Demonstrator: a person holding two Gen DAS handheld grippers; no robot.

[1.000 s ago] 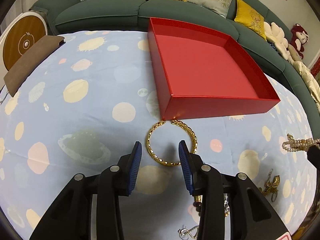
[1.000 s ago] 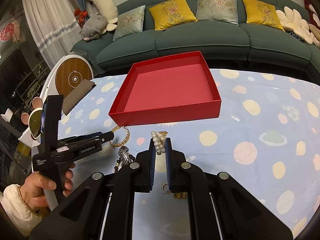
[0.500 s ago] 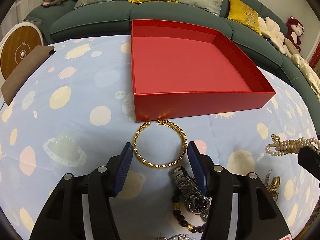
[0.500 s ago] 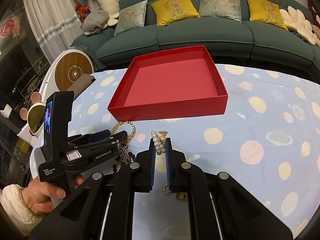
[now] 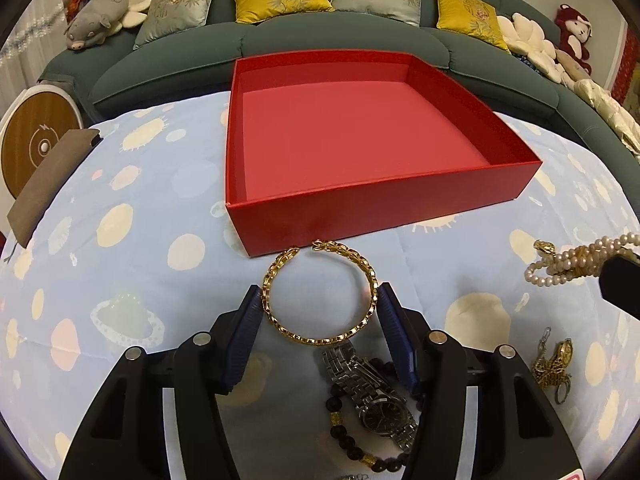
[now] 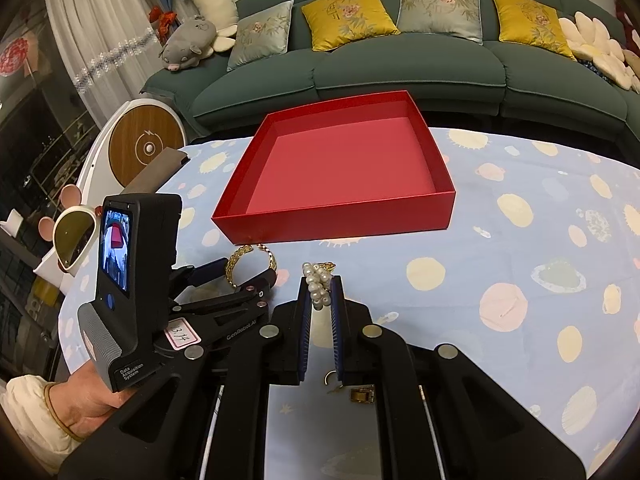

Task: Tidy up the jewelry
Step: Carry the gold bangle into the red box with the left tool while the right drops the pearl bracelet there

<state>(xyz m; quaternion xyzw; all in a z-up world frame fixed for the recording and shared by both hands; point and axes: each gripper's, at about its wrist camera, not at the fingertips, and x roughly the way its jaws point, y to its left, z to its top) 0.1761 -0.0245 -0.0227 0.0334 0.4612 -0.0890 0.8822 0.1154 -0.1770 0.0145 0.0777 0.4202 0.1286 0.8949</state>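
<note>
The gold bracelet (image 5: 320, 292) lies flat on the spotted blue tablecloth (image 5: 120, 264) right between the tips of my left gripper (image 5: 318, 304), its open ends pointing away from me toward the near wall of the red box (image 5: 384, 204). My left jaws have just been opening and now stand spread to either side of the bracelet; its outer edge sits just beside each blue pad, but I cannot tell whether the pads touch it. Just behind the bracelet, back toward my left wrist, lie a silver wristwatch (image 5: 376, 404) and a dark bead bracelet (image 5: 348, 436), the two overlapping. Off to the right of that gripper, near the picture's edge, is a small gold trinket (image 5: 554, 364).

My right gripper (image 6: 320, 292) is closed tight on a bunch of pearls (image 6: 318, 284), a looped strand that sticks up and forward past the fingertips, clear of the cloth. From the left wrist camera the same pearls hang far off to the right. Below my right gripper, between its fingers, a small gold clasp (image 6: 362, 395) rests on the cloth.

The red box stands ahead of both grippers, open-topped with nothing in it. Beyond the table runs a green sofa (image 6: 400, 68) with yellow and grey cushions. My left hand (image 6: 90, 400), in a cream sleeve, grips the left tool's handle.
</note>
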